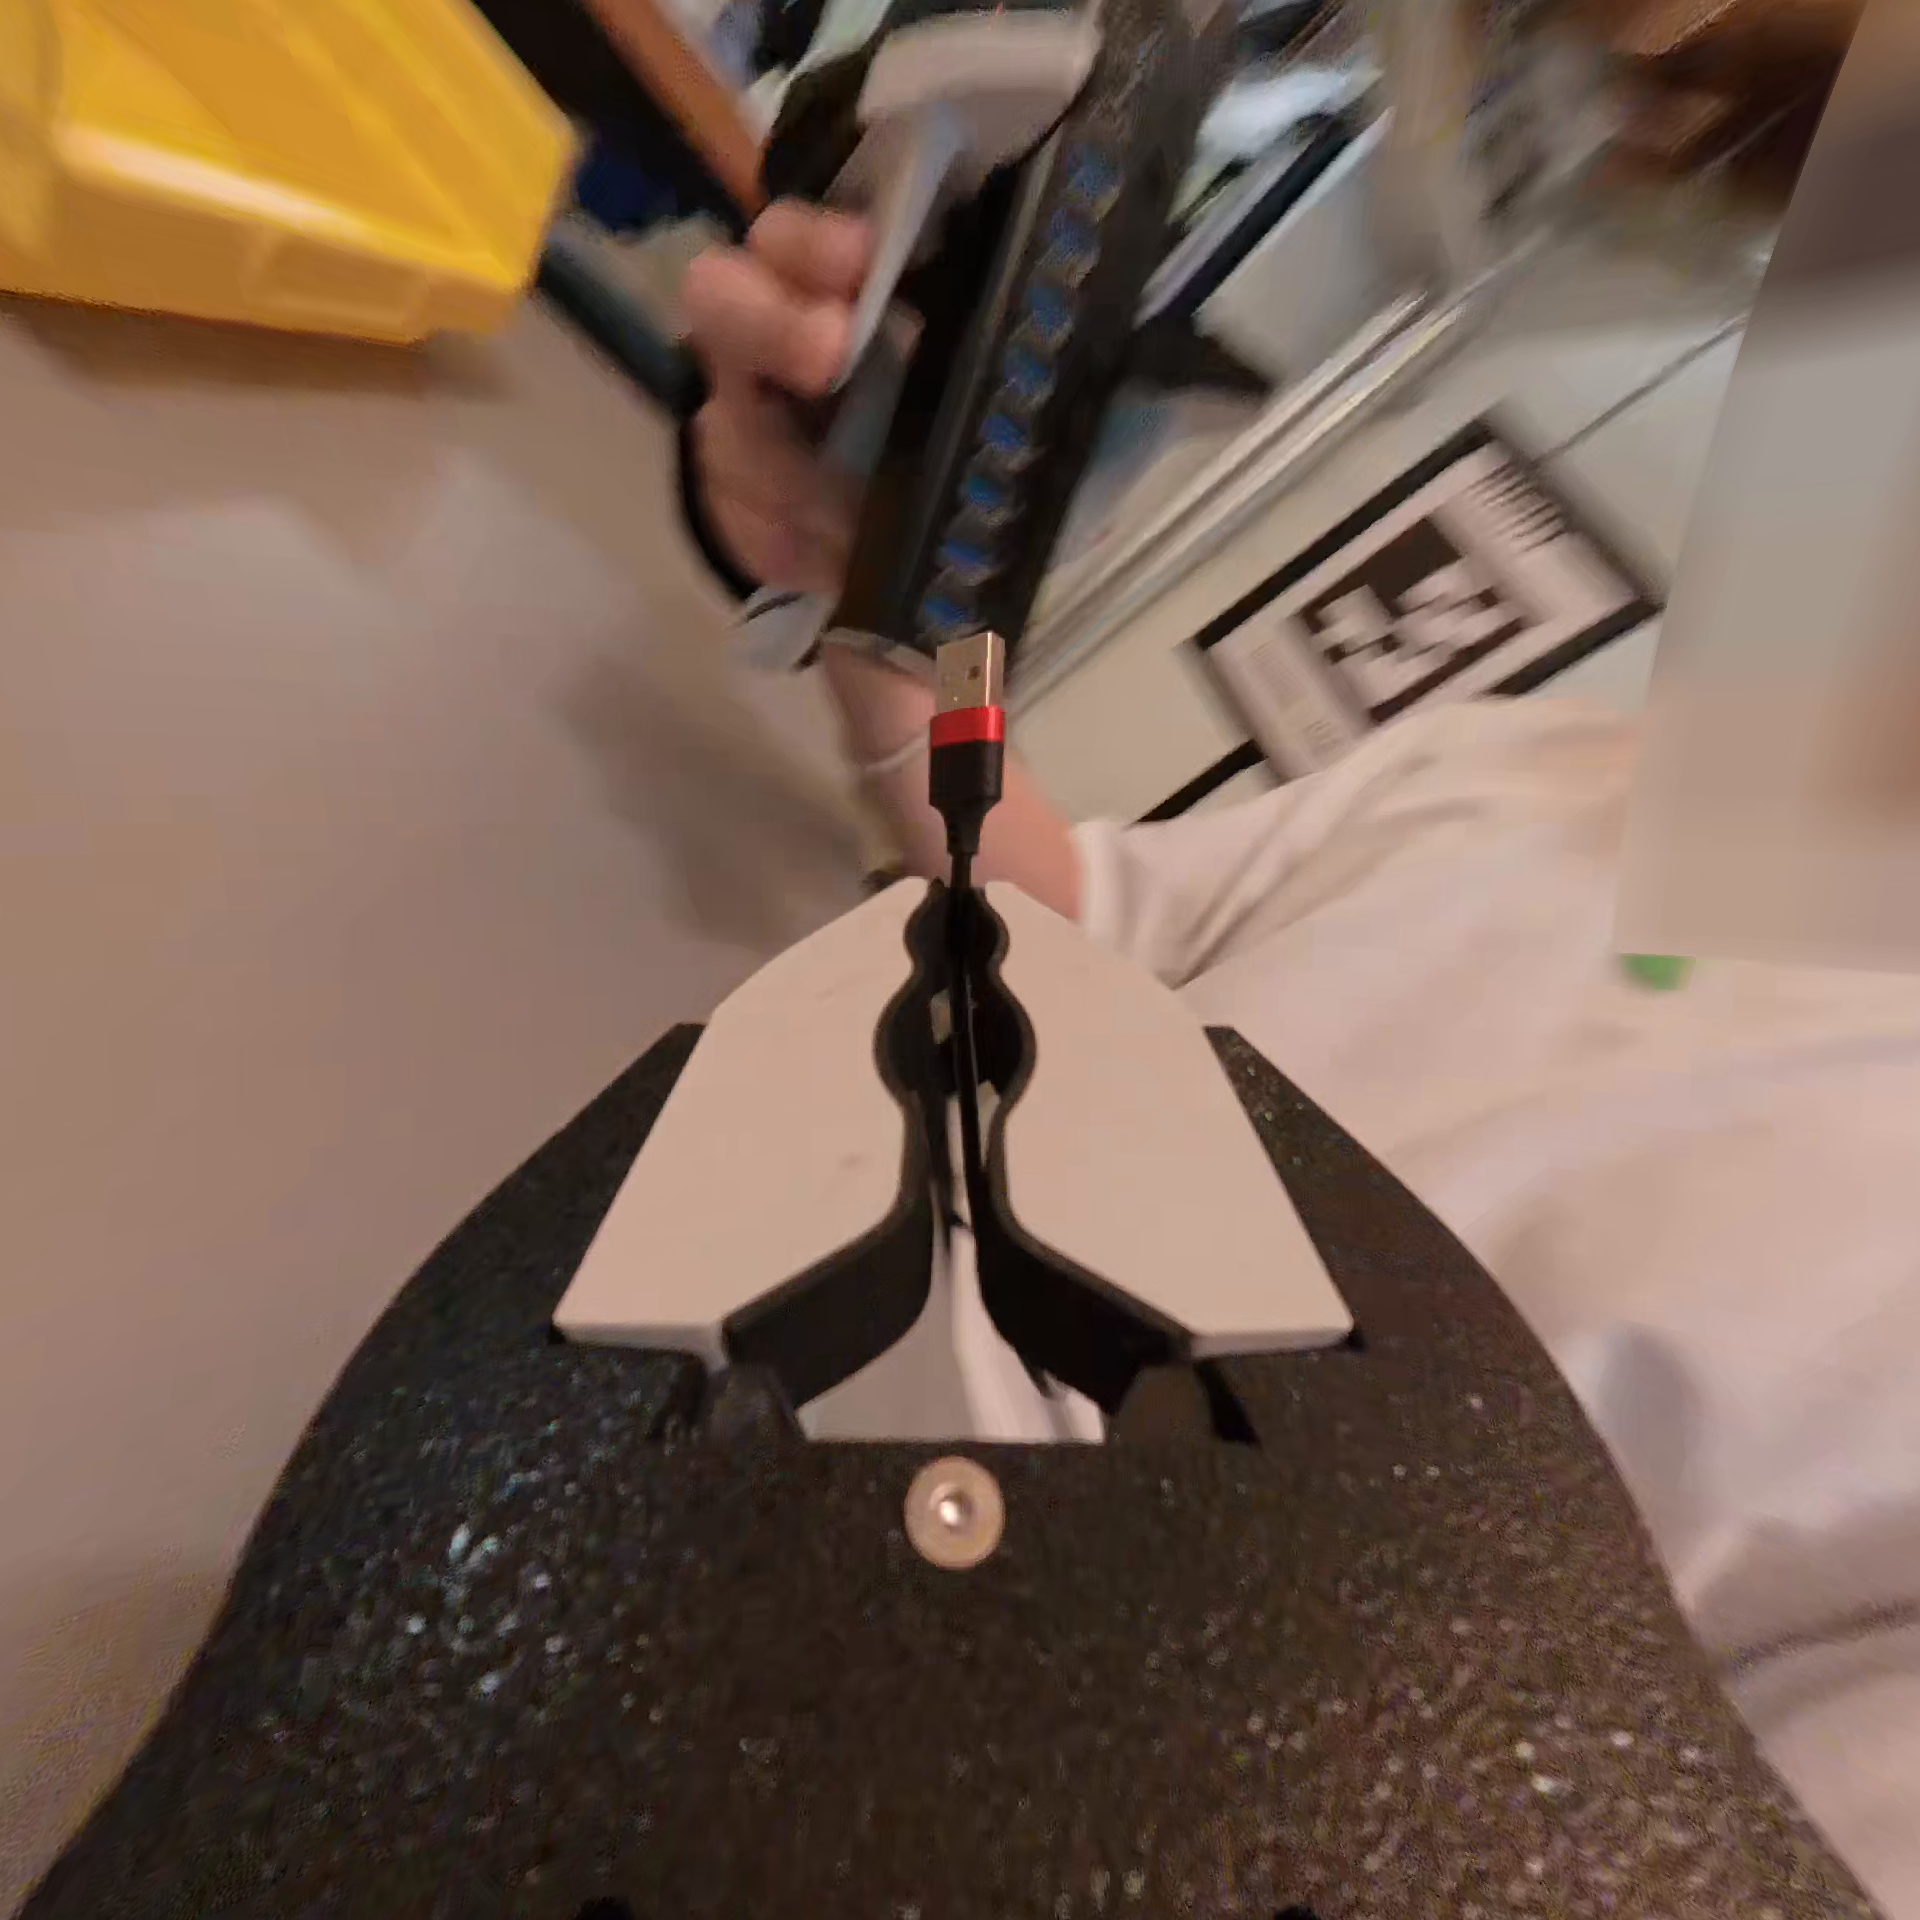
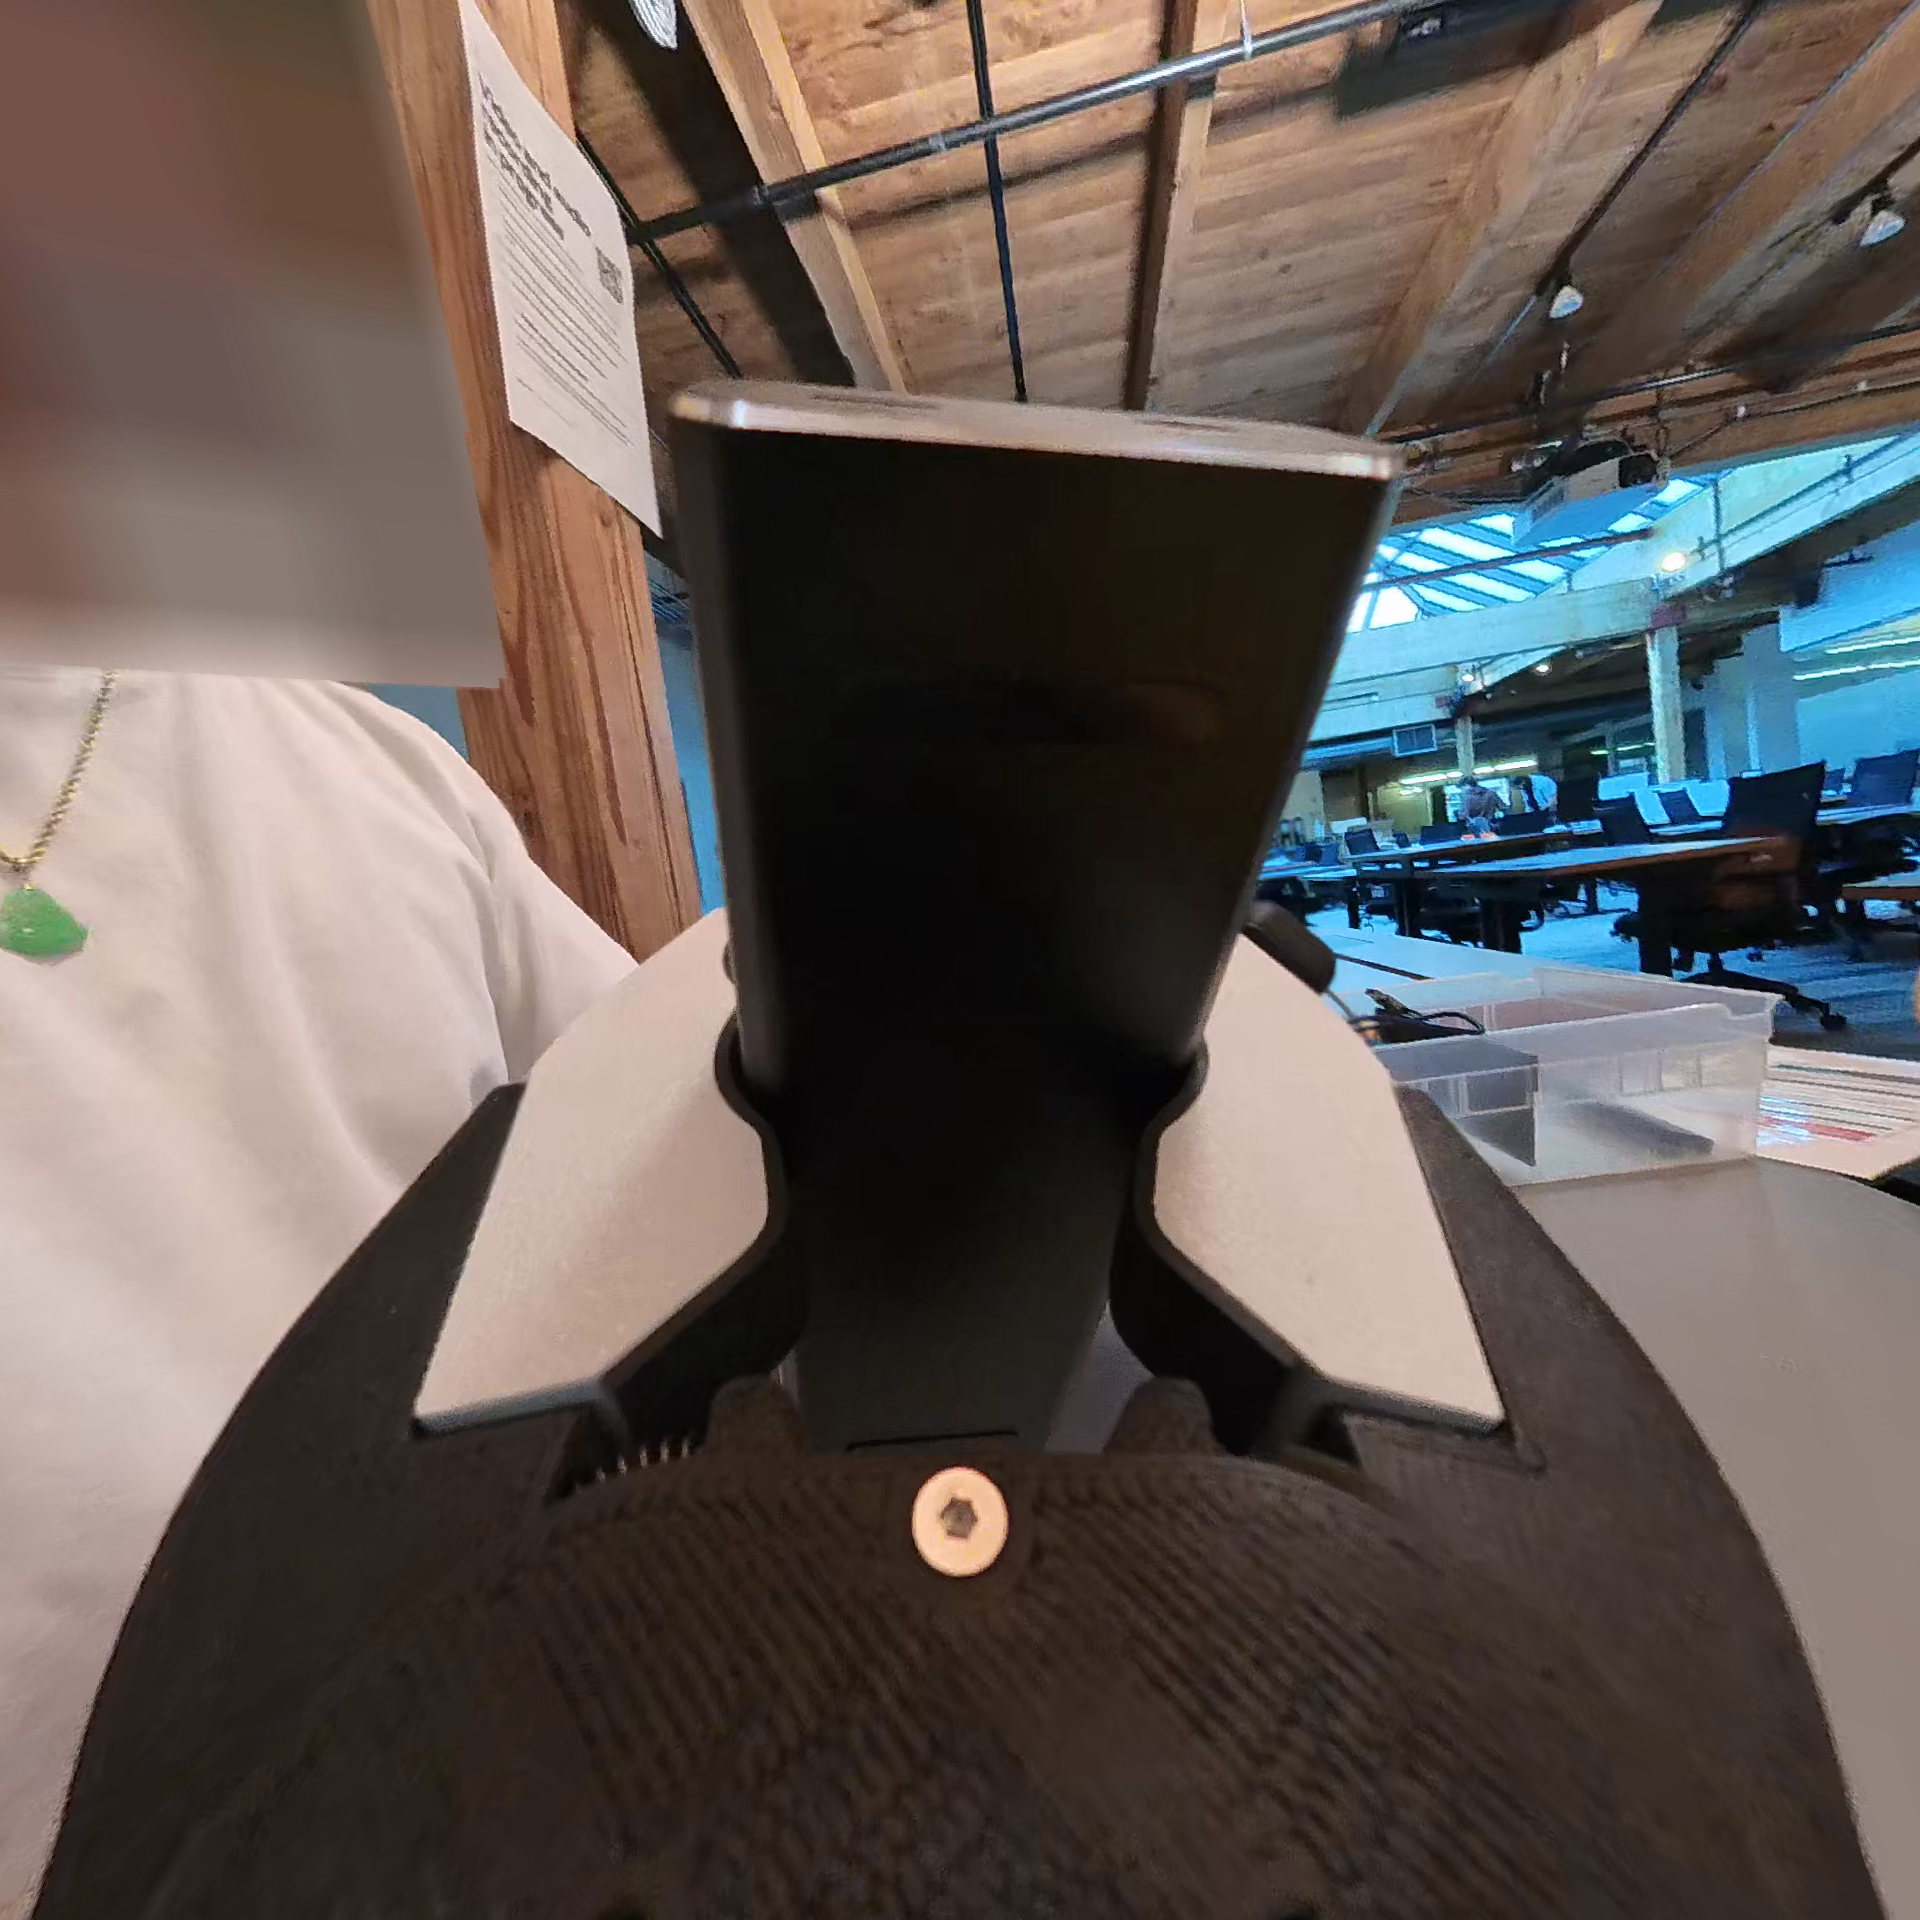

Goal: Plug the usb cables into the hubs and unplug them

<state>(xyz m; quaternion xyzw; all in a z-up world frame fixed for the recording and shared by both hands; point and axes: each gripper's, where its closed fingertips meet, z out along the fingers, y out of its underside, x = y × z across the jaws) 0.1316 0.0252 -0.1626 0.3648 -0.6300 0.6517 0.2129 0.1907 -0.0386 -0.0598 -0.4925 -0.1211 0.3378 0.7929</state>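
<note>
Facing: one cable [image 1: 967, 758], one hub [image 2: 997, 831]

1. A narrow gap separates the USB plug [image 1: 969, 675], beyond the left fingers [image 1: 800, 1132], from the hub's [image 1: 997, 416] blue ports.
2. A hand [image 1: 779, 395] crowds the hub's left.
3. A yellow bin [image 1: 260, 156] stands far left.
4. Between the right fingers [image 2: 613, 1216], the hub [image 2: 997, 831] blocks passage.

- Left hand-held gripper [image 1: 958, 914]: fingers pressed together, pinching a thin cable, its plug sticking out ahead.
- Right hand-held gripper [image 2: 961, 1049]: fingers spread, clamping a black hub, tilted upward.
</note>
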